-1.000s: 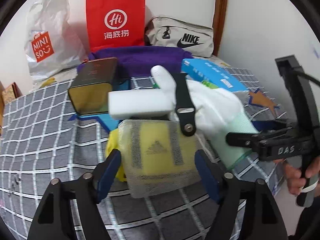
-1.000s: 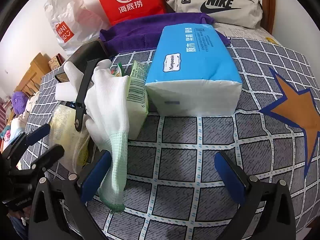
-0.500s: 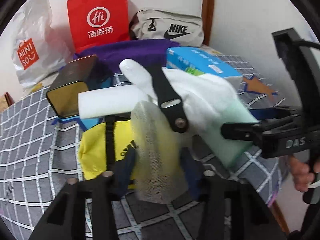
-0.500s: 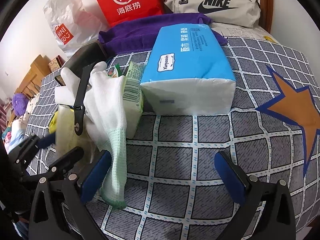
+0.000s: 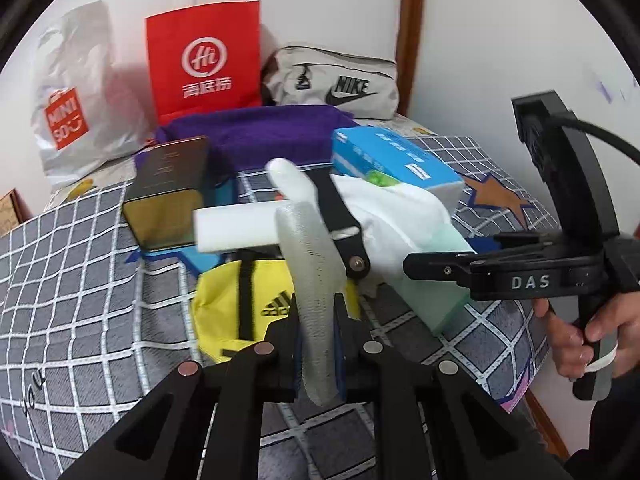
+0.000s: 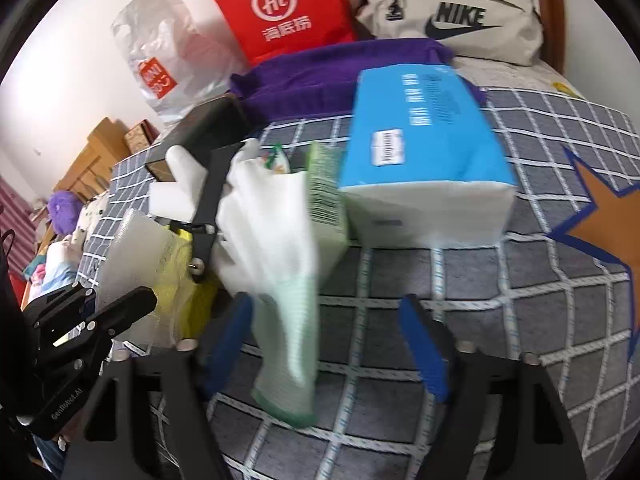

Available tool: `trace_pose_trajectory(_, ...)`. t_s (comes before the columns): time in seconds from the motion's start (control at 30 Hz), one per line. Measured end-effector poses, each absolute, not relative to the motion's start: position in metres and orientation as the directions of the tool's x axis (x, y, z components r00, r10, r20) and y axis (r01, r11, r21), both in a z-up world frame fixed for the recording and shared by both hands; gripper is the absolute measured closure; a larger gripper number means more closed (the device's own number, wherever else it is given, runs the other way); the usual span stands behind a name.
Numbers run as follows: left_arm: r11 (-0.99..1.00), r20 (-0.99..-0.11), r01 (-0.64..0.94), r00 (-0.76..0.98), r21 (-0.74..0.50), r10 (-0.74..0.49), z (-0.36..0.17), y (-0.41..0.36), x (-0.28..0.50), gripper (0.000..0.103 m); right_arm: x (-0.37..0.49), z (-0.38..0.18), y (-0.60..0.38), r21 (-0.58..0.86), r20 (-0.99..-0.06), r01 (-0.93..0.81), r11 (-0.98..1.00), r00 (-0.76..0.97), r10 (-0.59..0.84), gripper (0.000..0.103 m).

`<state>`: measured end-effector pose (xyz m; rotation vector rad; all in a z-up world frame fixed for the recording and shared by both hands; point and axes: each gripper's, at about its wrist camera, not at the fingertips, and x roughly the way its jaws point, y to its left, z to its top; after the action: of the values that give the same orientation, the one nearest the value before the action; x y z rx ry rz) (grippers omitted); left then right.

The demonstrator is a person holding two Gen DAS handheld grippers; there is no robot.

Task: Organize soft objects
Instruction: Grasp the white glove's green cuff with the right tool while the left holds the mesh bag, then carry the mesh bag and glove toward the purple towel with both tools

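Observation:
My left gripper [image 5: 316, 344] is shut on a white foam mesh sleeve [image 5: 310, 280] and holds it upright above a yellow Adidas pouch [image 5: 240, 304]; the sleeve also shows in the right wrist view [image 6: 132, 264]. A white glove with a green cuff [image 6: 280, 264] lies draped over a green pack [image 6: 328, 196], with a black strap [image 5: 340, 224] and a white foam block [image 5: 236, 228] beside it. My right gripper [image 6: 324, 340] is open around the glove's cuff, its blue pads on either side.
A blue tissue pack [image 6: 420, 148], a purple towel [image 5: 260, 132], a gold tin [image 5: 168, 192], a red paper bag [image 5: 204, 56], a Miniso bag [image 5: 72, 96] and a Nike pouch [image 5: 336, 80] stand on the checked bedspread [image 6: 520, 300]. A wall rises on the right.
My left gripper closed on the mesh sleeve and lifted it off the yellow pouch. My right gripper moved forward and narrowed around the glove's cuff.

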<state>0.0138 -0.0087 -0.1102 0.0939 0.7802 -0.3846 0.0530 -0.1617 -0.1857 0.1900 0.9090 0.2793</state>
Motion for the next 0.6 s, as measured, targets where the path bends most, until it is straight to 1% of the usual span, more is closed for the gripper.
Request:
trace_pose_trajectory(0.03, 0.93, -0.704, 0.361, 0.645, -0.063, -0.298, -0.111, -0.005, 0.015, 0.091, 0.054, -0.187, -0.161, 0.286, -0.746, -0.162, 0.944, 0.58, 0.326, 0.053)
trace_pose_trajectory(0.1, 0.938, -0.708, 0.341, 0.646, -0.066, -0.285, -0.112, 0.0, 0.016, 0.091, 0.054, -0.187, -0.157, 0.311, -0.739, -0.186, 0.932, 0.57, 0.36, 0.084)
trace_pose_trajectory(0.13, 0.941, -0.71, 0.332, 0.645, -0.073, -0.282, -0.113, 0.003, 0.017, 0.091, 0.052, -0.185, -0.156, 0.315, -0.731, -0.2, 0.928, 0.573, 0.372, 0.088)
trace_pose_trajectory(0.27, 0.947, -0.707, 0.299, 0.645, -0.116, -0.29, -0.114, 0.013, 0.02, 0.091, 0.035, -0.165, -0.155, 0.267, -0.674, -0.245, 0.932, 0.644, 0.362, 0.093)
trace_pose_trajectory(0.4, 0.946, -0.693, 0.292, 0.653, -0.14, -0.304, -0.108, 0.017, 0.02, 0.091, 0.022, -0.146, -0.161, 0.256, -0.637, -0.262, 0.93, 0.679, 0.366, 0.094)
trace_pose_trajectory(0.6, 0.947, -0.672, 0.289, 0.675, -0.141, -0.306, -0.09, 0.019, 0.02, 0.091, 0.015, -0.123, -0.171, 0.237, -0.616, -0.238, 0.942, 0.712, 0.335, 0.094)
